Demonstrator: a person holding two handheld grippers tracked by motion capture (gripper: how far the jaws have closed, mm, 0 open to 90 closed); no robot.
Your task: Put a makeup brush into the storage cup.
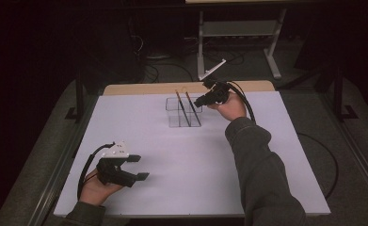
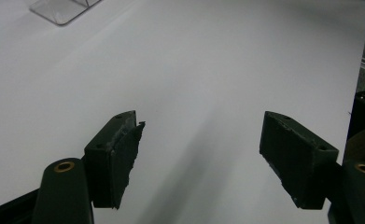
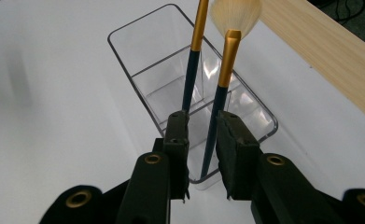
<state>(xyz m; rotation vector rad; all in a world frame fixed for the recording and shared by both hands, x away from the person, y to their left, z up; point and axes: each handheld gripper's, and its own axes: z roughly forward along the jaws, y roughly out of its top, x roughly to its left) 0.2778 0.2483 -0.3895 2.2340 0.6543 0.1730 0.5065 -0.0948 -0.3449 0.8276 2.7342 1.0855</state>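
The right gripper (image 3: 202, 140), jaws slightly parted, loosely straddled a light, slim brush (image 3: 216, 107), best gripped mid-handle; the left gripper (image 2: 203, 154) gaped empty.

— Where are the two hands?

— The left hand (image 1: 96, 188) sits at the lower left of the high view, palm up under the left gripper (image 1: 139, 167), forearm entering from the bottom edge. The right arm, in a dark sleeve, runs from the bottom right up to the upper middle, where the right hand (image 1: 228, 109) holds the right gripper (image 1: 198, 102) pointing left.

— And the jaws?

— In the left gripper view they stand wide apart with nothing between them. In the right gripper view they are parted by a narrow gap, pads pressing on nothing.
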